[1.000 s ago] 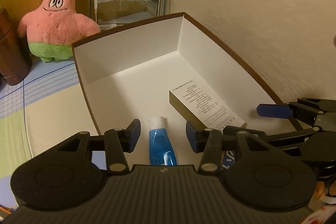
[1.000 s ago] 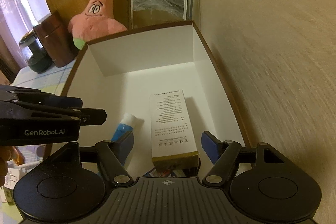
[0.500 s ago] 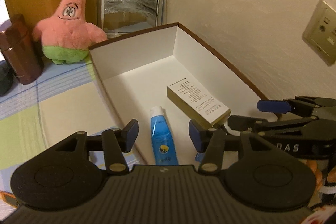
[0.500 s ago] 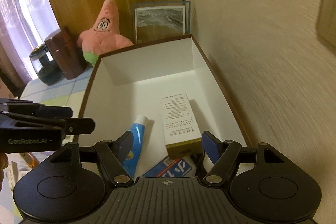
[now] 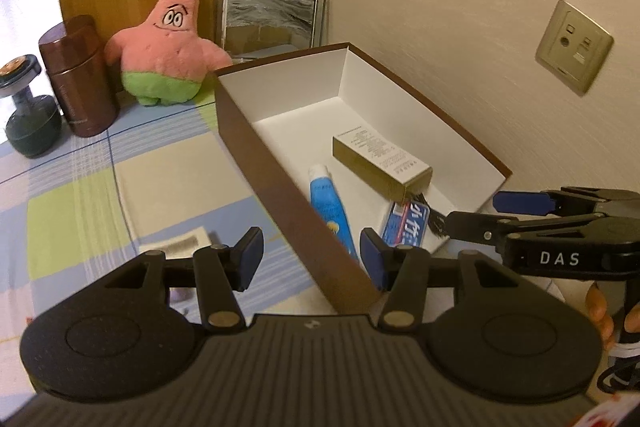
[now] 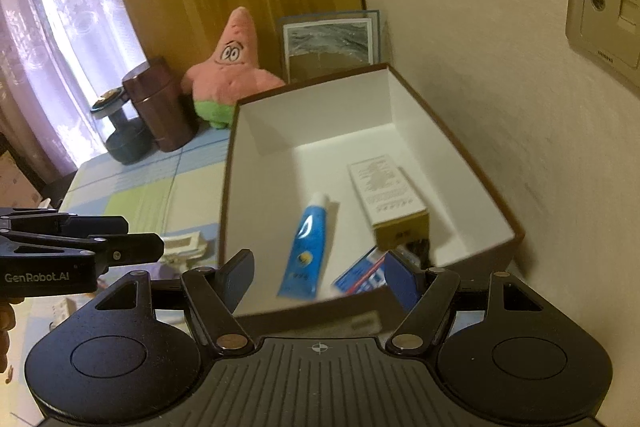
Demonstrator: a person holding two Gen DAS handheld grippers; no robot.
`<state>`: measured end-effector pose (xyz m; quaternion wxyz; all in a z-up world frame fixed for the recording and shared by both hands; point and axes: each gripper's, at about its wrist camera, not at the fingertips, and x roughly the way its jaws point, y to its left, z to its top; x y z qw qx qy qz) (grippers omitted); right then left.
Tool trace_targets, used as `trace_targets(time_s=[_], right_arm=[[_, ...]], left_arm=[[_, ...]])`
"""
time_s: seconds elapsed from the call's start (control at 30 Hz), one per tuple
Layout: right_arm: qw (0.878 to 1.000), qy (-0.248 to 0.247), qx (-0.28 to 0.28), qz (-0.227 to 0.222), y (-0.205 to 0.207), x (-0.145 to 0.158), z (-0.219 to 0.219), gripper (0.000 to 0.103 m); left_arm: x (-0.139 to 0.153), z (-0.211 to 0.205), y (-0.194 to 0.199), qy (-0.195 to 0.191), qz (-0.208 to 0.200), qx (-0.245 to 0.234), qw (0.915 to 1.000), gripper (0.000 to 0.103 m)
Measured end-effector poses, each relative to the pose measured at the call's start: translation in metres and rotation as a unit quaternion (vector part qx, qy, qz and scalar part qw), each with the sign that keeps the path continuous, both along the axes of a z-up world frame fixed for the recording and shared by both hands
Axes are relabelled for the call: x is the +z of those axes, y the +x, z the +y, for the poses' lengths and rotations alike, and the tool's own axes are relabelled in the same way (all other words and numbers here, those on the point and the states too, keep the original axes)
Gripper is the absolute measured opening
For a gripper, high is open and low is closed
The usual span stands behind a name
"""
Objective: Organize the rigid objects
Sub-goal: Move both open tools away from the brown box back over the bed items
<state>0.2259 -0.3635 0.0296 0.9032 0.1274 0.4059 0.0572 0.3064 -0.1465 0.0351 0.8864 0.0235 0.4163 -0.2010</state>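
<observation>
**Status: box partly loaded, both tongs empty**

Three items are in the brown box (image 6: 472, 155) as I see it. The blue tube (image 6: 306, 247) lies flat on the white floor near the left wall. The gold carton (image 6: 390, 197) lies beside it toward the wall side, apart from the tube. The blue-and-white packet (image 5: 406, 223) sits at the near end, tucked partly under the carton's end. Something dark and bristly pokes out next to the carton; I can't tell what it is.

Left tongs (image 5: 311, 253): spread apart, nothing between them. They straddle the box's near left wall, one finger outside over the table (image 5: 72, 211), the other over the inside.

Right tongs (image 6: 316, 273): also spread, holding nothing. They sit at the near end of the box, over its front wall.

Left to do, my read: a pale flat packet (image 6: 184, 245) lies on the table just left of the box, with more small clutter near it that is too blurred to name. Those look like the next candidates. The far half of the box is bare, so there's room.

The pink plush (image 5: 168, 43), brown canister (image 5: 80, 79), dumbbell (image 5: 24, 103) and picture frame (image 5: 270, 21) stand at the back. I can't say whether they count for this job.

Judgement: between picks, maybe half done. Next grasp is likely left side.
</observation>
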Motion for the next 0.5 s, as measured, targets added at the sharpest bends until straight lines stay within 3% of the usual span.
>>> trace_targets(time_s=[0.5], right_arm=[[0.998, 0.024, 0.046, 0.024, -0.037, -0.014, 0.071, 0.069]], left_arm=[[-0.010, 0.087, -0.060, -0.002, 0.020, 0.047, 0.9987, 0.049]])
